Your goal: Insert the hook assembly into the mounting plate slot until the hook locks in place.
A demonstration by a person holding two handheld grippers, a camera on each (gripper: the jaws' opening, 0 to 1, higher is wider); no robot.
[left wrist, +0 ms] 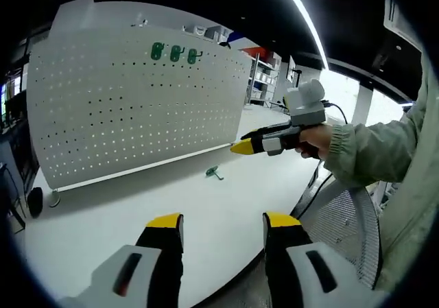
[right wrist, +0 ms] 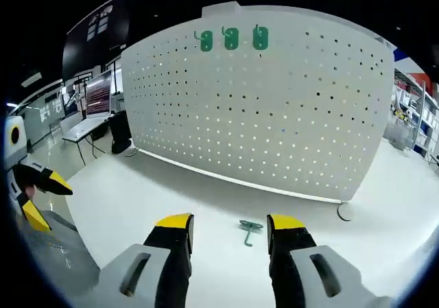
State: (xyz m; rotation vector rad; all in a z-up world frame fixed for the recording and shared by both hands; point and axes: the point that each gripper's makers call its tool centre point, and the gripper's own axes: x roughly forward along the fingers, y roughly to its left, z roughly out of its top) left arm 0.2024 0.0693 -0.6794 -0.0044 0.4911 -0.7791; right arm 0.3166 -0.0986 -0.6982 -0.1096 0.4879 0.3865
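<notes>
**Approach to loose hook: pickup pending**

Right gripper [right wrist: 226, 227] spread, empty, straddling the green hook [right wrist: 247, 230] lying flat on the white table [right wrist: 137, 198]. Left gripper [left wrist: 223, 222] spread, idle. Advise lowering squarely (three hooks [right wrist: 231, 39] already hang on the pegboard [right wrist: 274, 116]), pinching the shank.

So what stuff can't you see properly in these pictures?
- The loose green hook on the table: too small in both views to make out its shape.
- The three green hooks on the pegboard: too small to tell how they lock in, both views.
- The right gripper, left gripper view: too small and side-on to tell open or shut.
- The table's near edge: hidden behind the gripper's jaws, right gripper view.
</notes>
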